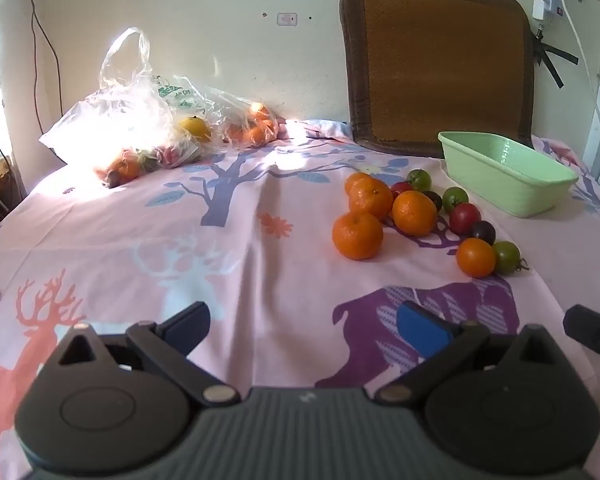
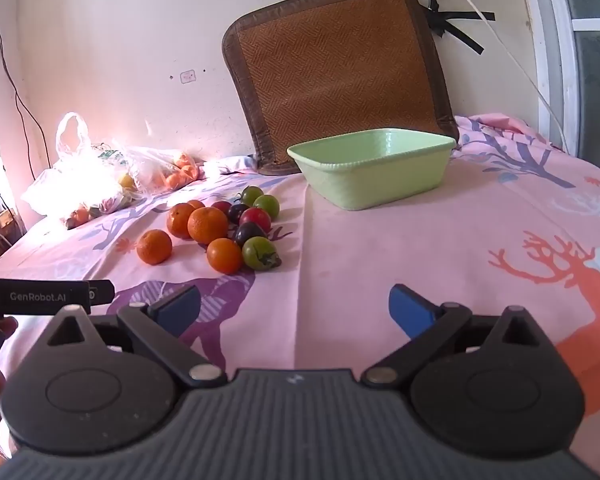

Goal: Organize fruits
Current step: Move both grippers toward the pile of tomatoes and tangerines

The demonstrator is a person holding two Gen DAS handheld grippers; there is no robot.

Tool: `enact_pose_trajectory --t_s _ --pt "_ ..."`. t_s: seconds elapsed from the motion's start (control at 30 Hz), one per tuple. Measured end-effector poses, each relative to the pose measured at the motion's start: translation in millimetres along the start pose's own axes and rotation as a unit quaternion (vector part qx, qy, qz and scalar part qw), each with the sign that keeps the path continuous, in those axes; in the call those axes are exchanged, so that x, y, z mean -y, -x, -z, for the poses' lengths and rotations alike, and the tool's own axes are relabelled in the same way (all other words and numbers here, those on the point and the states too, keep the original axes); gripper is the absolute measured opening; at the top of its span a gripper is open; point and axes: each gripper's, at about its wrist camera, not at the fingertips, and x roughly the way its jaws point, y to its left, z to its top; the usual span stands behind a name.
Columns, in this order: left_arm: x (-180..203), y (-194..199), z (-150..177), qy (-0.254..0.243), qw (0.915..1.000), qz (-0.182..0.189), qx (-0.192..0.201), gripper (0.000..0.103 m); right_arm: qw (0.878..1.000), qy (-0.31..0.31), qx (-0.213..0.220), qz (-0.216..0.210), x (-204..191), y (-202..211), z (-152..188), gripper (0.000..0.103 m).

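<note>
Two grippers spread wide, green basket lengthwise toward wall

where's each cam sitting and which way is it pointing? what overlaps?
Left wrist: on the left gripper, low over the tablecloth, facing the wall; fruit pile ahead-right; own open fingers show.
Right wrist: on the right gripper, same heading; green basin ahead, fruit ahead-left; own open fingers, left gripper's tip at left edge.
Shared: fruit pile, basin, plastic bag, woven cushion.
</note>
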Motion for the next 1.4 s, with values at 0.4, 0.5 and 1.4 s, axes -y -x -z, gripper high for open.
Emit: enact_pose_trajectory --t_s 0.4,0.5,1.4 --pt "-4.2 6.1 -3.3 0.042 0.9968 0.065 0.023 0.103 0.999 0.029 0.034 0.027 0.8 4.5 -0.8 0.102" --pt "-0.6 7.5 -0.4 0.047 0.9941 0.095 0.022 0.103 0.997 0.042 0.046 0.039 -3.7 5.9 0.1 0.102" --pt "-11.3 0.3 2.4 0.022 0.9946 0.055 0.085 0.103 0.991 0.055 0.099 0.073 -1.6 2.8 -7.5 0.101"
